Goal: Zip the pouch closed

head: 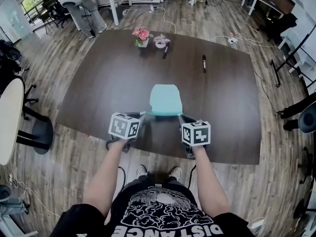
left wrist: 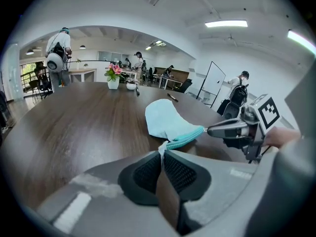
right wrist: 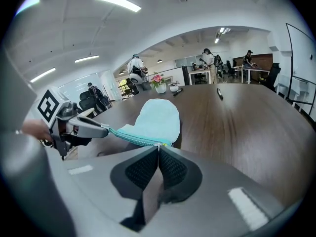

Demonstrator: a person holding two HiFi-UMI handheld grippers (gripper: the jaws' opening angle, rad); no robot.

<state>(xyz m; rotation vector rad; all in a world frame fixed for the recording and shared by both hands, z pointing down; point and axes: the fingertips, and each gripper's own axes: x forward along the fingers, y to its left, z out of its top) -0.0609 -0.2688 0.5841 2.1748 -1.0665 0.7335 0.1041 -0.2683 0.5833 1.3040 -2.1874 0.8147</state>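
Note:
A light teal pouch lies on the dark wooden table, its near zipper edge lifted and stretched between my two grippers. My left gripper is shut on the pale fabric tab at the zipper's left end. My right gripper is shut on the zipper pull at the right end of the teal zipper. In the head view the left gripper and right gripper flank the pouch's near edge. Each gripper view shows the other one: the right gripper and the left gripper.
A small pot of pink flowers and a pale round object stand at the table's far side, with a dark pen to the right. The table's near edge runs just below my hands. People and desks fill the room behind.

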